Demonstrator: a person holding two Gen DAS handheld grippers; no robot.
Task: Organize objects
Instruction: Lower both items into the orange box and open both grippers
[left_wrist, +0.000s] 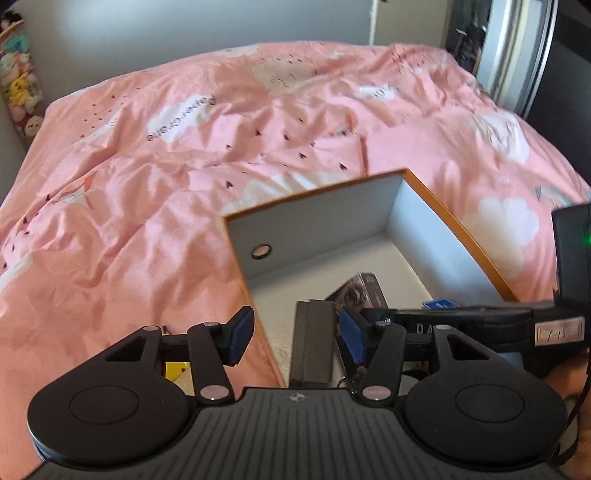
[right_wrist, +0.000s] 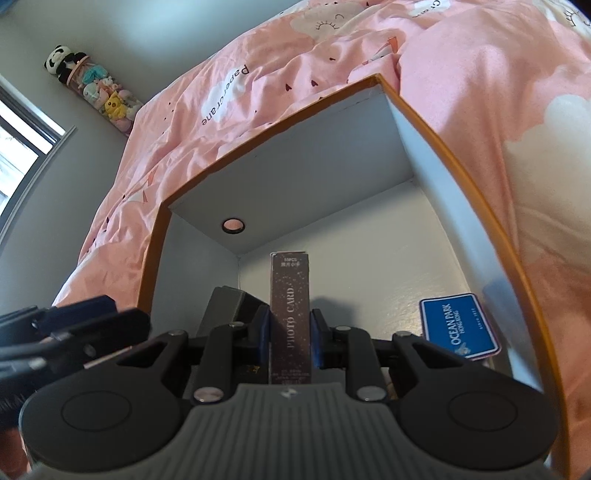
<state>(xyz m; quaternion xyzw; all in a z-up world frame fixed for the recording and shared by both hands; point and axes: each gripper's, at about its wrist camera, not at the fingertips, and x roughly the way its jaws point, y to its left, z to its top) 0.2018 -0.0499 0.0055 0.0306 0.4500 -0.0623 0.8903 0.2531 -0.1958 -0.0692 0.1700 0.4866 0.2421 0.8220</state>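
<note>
A white box with an orange rim (left_wrist: 458, 218) (right_wrist: 424, 118) lies on the pink bed. My right gripper (right_wrist: 290, 334) is shut on a dark "PHOTO CARD" box (right_wrist: 290, 306) held upright inside the white box. The photo card box also shows in the left wrist view (left_wrist: 360, 291). A dark grey box (left_wrist: 312, 339) (right_wrist: 231, 308) stands inside next to it. A blue "Ocean Park" card (right_wrist: 458, 325) (left_wrist: 441, 304) leans at the box's right wall. My left gripper (left_wrist: 295, 334) is open over the white box's left wall, around the grey box without touching it.
The pink duvet (left_wrist: 184, 166) covers the bed around the box. A tube of plush toys (right_wrist: 96, 92) hangs on the wall at the left. A yellow item (left_wrist: 175, 369) lies under my left gripper. A round hole (right_wrist: 232, 225) is in the box's far wall.
</note>
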